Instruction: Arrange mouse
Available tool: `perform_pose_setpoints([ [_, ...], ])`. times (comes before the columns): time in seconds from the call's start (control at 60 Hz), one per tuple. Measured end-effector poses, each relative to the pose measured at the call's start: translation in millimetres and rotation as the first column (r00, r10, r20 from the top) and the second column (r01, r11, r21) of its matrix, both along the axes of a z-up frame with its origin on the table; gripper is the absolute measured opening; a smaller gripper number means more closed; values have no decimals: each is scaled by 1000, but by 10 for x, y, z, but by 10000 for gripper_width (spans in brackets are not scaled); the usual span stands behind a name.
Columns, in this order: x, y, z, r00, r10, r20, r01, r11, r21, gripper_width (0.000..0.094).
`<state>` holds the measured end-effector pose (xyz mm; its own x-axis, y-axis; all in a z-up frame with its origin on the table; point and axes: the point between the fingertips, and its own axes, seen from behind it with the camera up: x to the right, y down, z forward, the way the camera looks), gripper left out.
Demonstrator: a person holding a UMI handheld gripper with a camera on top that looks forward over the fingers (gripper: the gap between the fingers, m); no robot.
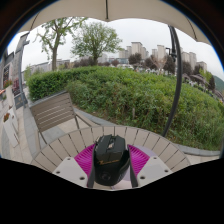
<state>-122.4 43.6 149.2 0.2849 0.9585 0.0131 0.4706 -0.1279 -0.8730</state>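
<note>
Outdoors, mouse [111, 158] between gripper [111, 160] pads.

Mouse [111, 160]: sits between your gripper [111, 168] fingers, on the slatted table [90, 140].
Bench [55, 110]: beyond the table, to your left.
Hedge [140, 95]: behind both.

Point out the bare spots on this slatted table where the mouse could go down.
The black mouse sits between the jaws, pads tight at both its flanks, so that middle strip is crowded. The slatted table lies bare to the left of the mouse, toward the wooden chair, and bare again to its right, toward the dark pole. The slats ahead, up to the hedge-side edge, also look free.
</note>
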Motion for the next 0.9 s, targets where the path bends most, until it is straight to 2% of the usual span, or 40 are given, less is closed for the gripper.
perform_pose_setpoints([
  [0.05, -121, 383, -150, 999, -41, 9, 41, 999, 10, 499],
  [0.133, -218, 880, -616, 994, -79, 69, 81, 996, -21, 497],
  [0.25, -154, 1179, -1347, 983, -71, 172, 85, 994, -72, 507],
  [0.333, -93, 1152, -1630, 980, -25, 199, 44, 995, -89, 616],
  [0.367, -57, 1174, -1637, 979, -29, 200, 45, 996, -79, 669],
  [0.417, -40, 1232, -1548, 979, -57, 196, 68, 997, -48, 868],
  [0.45, 40, 1239, -1436, 980, -65, 189, 71, 997, -24, 838],
  [0.483, 114, 1196, -1299, 982, -66, 179, 69, 998, -11, 847],
  [0.633, 676, 554, -451, 991, 1, 130, 6, 998, -56, 847],
  [0.767, 1409, -13, 94, 983, 38, 178, -32, 999, -40, 846],
  [0.9, 1976, -368, 492, 976, 4, 219, 11, 998, -67, 853],
])
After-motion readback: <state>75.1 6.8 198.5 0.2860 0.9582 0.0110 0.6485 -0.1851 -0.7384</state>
